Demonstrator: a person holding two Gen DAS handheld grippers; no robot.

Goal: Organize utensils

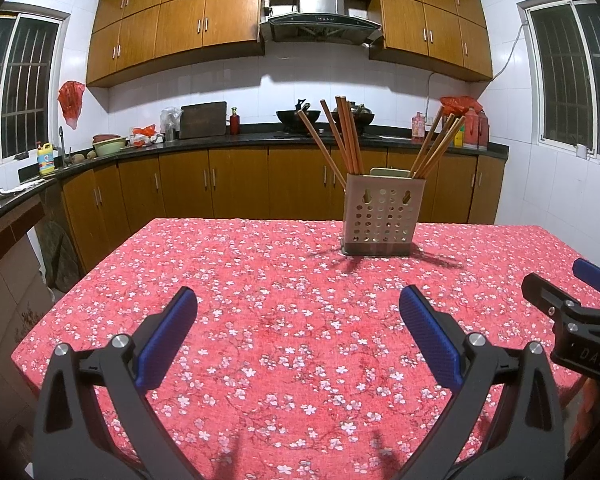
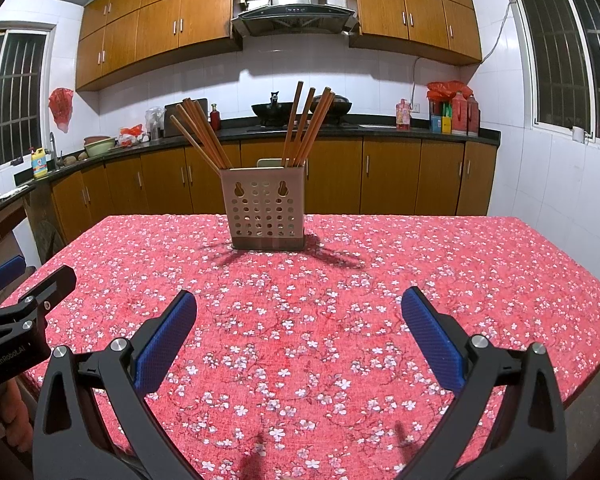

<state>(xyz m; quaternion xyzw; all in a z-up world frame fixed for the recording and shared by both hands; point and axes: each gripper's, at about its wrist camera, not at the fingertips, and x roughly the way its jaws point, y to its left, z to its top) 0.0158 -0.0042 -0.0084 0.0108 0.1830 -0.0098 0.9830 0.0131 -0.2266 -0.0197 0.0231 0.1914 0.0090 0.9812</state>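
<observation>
A beige perforated utensil holder (image 1: 382, 216) (image 2: 265, 210) stands upright on the far half of the table (image 1: 260, 280) (image 2: 440, 264). Several wooden chopsticks (image 1: 346, 136) (image 2: 306, 124) lean out of it in two bunches, left and right. My left gripper (image 1: 298, 300) hovers open over the near part of the table, nothing between its blue pads (image 1: 168, 336). My right gripper (image 2: 299, 304) is open and empty too, well short of the holder. Each gripper shows at the edge of the other's view: the right gripper (image 1: 572, 300) and the left gripper (image 2: 24, 292).
A red cloth with white blossoms covers the table. Behind it a dark kitchen counter (image 1: 220, 142) runs along wooden cabinets, carrying woks (image 2: 276, 110), bottles (image 2: 404, 114) and a cutting board (image 1: 203, 119). A sink corner with a yellow bottle (image 1: 46, 159) lies at the left.
</observation>
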